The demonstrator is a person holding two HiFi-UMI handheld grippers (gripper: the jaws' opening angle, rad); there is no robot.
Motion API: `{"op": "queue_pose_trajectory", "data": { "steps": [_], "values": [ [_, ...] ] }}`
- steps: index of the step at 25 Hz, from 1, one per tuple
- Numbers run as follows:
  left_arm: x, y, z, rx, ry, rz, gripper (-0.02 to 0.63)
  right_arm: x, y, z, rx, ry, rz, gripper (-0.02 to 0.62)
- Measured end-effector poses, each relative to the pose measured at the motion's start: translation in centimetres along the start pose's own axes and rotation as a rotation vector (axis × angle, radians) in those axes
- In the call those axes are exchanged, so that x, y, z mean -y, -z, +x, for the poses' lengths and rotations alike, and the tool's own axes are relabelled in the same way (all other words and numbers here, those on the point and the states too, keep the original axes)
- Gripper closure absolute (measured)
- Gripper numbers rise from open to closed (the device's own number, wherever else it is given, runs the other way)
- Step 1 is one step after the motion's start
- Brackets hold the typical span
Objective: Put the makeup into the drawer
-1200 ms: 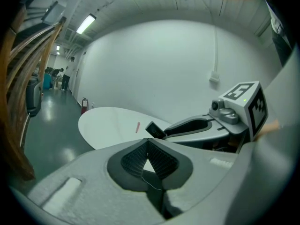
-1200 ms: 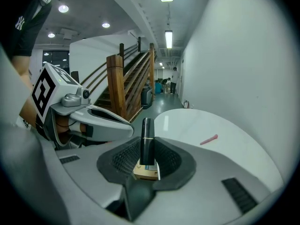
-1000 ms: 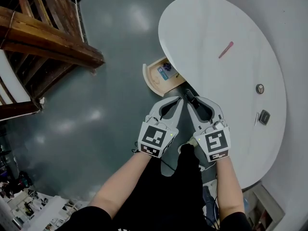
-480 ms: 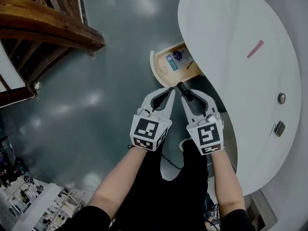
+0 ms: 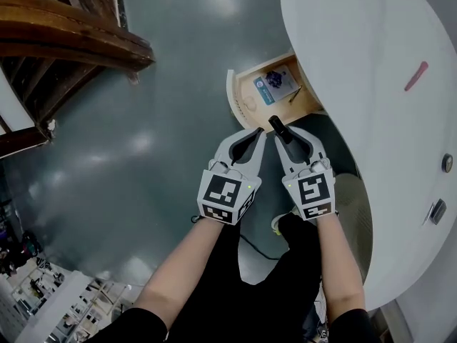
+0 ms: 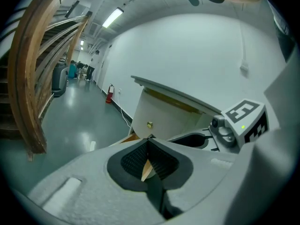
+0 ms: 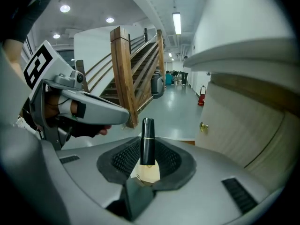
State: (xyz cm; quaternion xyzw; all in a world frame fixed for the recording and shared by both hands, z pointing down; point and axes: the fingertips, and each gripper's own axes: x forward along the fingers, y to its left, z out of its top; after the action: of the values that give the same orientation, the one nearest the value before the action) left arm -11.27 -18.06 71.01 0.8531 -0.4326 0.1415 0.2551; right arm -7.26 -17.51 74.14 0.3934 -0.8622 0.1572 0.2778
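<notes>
**Lipstick in the jaws, drawer standing open**

I saw a slim black lipstick tube (image 5: 277, 126) with a thin gold band, capped, clamped near its base between the jaws of the right gripper (image 5: 283, 130), its free end poking past the fingertips. It sat just short of the drawer (image 5: 233, 100), which was pulled out from under the white tabletop (image 5: 357, 41): pale wood, curved front, with a blue packet (image 5: 277, 84) lying inside. A pink stick (image 5: 415, 76) lay well apart on the tabletop.
</notes>
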Motion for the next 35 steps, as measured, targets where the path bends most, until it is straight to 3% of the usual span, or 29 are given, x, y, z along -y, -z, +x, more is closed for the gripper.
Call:
{"op": "queue_pose_trajectory", "data": {
  "steps": [9,17,35],
  "values": [
    [-1.7,5.3,4.1,0.004,-0.004,-0.004,0.597,0.9,7.9,6.1,-0.043,-0.022,0.002,0.492],
    [-3.6,7.1,5.8,0.03,-0.022,-0.02,0.597,1.2,12.7,11.4,-0.114,-0.061,0.003,0.492],
    [-6.6,8.6,6.6,0.039,-0.068,-0.059,0.597,0.9,16.4,16.8,-0.381,-0.125,-0.042,0.489]
  ]
}}
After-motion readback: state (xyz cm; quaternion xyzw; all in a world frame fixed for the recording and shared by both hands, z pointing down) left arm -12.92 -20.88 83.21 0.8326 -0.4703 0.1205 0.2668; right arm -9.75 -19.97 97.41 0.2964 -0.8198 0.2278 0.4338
